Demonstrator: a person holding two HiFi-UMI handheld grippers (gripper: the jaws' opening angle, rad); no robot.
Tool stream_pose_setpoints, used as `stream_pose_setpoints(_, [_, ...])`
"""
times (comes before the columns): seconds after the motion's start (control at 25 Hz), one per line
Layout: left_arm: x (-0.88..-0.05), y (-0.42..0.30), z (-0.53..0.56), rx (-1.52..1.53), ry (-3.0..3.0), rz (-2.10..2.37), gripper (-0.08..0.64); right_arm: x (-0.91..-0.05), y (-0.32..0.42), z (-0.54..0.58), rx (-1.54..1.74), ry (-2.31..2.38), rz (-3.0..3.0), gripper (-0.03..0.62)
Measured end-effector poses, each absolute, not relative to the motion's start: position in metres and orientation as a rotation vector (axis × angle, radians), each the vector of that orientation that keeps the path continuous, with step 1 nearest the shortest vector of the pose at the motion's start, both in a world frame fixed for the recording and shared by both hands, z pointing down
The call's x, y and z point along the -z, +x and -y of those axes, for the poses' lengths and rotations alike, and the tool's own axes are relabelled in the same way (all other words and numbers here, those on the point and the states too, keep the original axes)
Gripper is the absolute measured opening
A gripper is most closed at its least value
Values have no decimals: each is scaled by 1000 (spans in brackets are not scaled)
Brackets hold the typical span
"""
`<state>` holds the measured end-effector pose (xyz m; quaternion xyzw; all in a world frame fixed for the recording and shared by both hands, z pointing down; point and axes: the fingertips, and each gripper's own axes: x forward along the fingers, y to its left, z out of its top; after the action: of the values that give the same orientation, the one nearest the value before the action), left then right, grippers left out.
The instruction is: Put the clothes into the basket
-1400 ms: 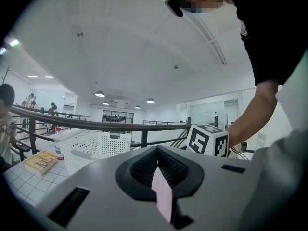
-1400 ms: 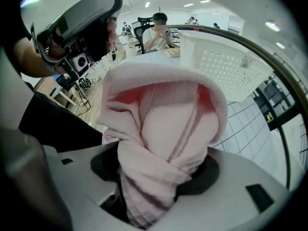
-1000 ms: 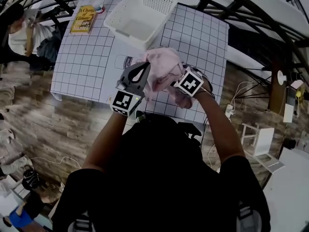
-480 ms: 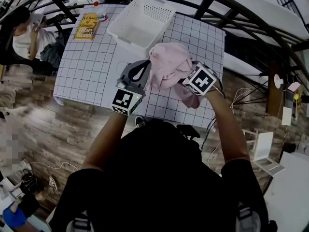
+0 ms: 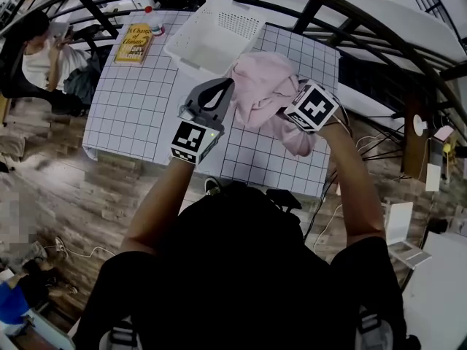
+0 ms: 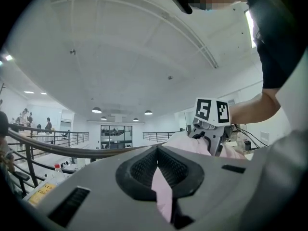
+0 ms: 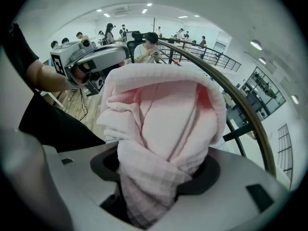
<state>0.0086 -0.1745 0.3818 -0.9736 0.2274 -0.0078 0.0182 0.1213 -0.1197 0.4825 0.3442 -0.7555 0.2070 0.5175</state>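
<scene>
A bunched pink garment point(image 5: 264, 86) hangs in the air above the gridded table point(image 5: 131, 100), just in front of the white basket point(image 5: 211, 39). My left gripper point(image 5: 221, 90) is shut on a thin fold of the garment's left edge, which shows as a pink strip point(image 6: 162, 196) between the jaws. My right gripper point(image 5: 292, 111) is shut on a thick wad of the pink garment point(image 7: 163, 129), which fills its jaws and hides the fingertips. Each gripper view shows the other: the right gripper point(image 6: 211, 129) and the left gripper point(image 7: 94, 57). The basket holds nothing that I can see.
A yellow book point(image 5: 133, 41) and a small bottle point(image 5: 155, 28) lie at the table's far left corner. A seated person point(image 5: 40, 57) is beyond the table's left side. Black railing beams point(image 5: 314, 6) cross above the basket. Wooden floor surrounds the table.
Both grippers have risen with the pink garment, carrying it off the table and closer to the basket. Both grips have held.
</scene>
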Motion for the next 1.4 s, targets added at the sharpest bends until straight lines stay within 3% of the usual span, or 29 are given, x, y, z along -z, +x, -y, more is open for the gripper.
stream_pose_setpoints(1.4, [-298,76,263,-44,-2874,-759,3,-383,158,260,-201,809,1799,308])
